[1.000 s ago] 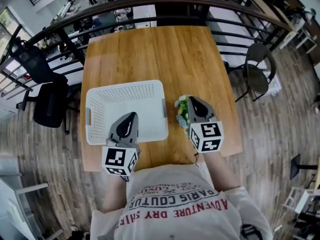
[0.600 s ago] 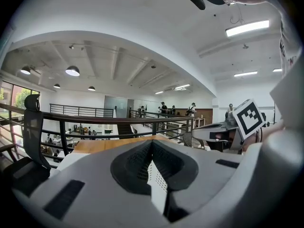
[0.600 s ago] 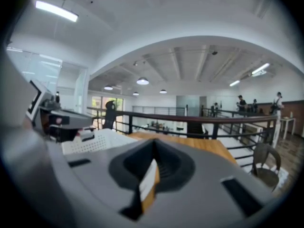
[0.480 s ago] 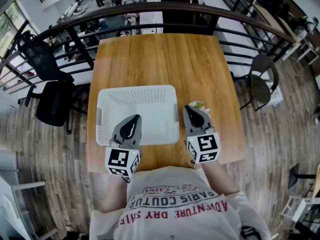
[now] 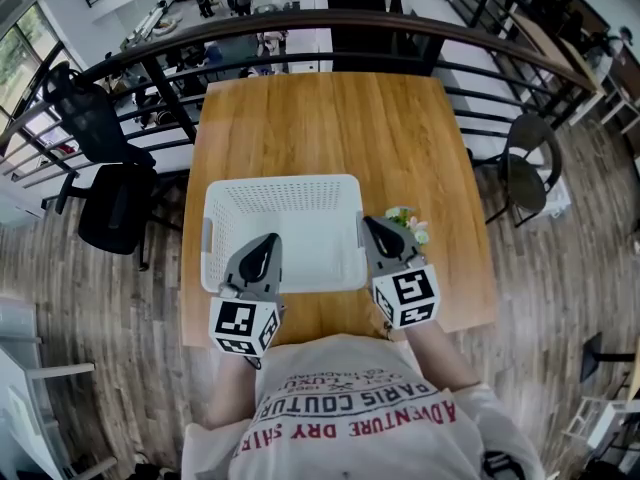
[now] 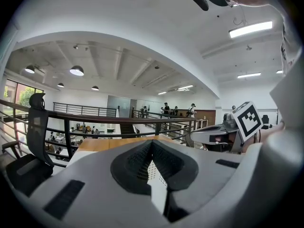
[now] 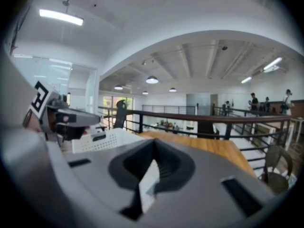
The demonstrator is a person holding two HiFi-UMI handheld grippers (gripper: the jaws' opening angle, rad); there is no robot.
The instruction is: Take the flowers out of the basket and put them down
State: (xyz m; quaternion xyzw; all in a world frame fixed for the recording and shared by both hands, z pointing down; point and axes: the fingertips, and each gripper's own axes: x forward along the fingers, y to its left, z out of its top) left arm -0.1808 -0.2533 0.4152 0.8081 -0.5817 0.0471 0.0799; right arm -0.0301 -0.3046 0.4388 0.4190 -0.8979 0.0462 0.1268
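The white perforated basket [image 5: 282, 230] stands empty on the wooden table [image 5: 330, 118]; it also shows at the left in the right gripper view [image 7: 102, 139]. A small bunch of green and pale flowers [image 5: 408, 224] lies on the table just right of the basket. My right gripper [image 5: 371, 225] hovers by the basket's right rim, left of the flowers and not touching them; its jaws are shut and hold nothing [image 7: 154, 144]. My left gripper [image 5: 267, 240] hangs over the basket's near rim, also shut and holding nothing [image 6: 152, 144].
A dark metal railing [image 5: 300, 23] curves behind the table's far edge. A black office chair [image 5: 105, 203] stands to the left and a round chair [image 5: 528, 168] to the right. The table's near edge runs just under both grippers, close to the person's body.
The right gripper has drawn back and leftward from the flowers, which now lie on the table to its right. The left gripper has barely moved.
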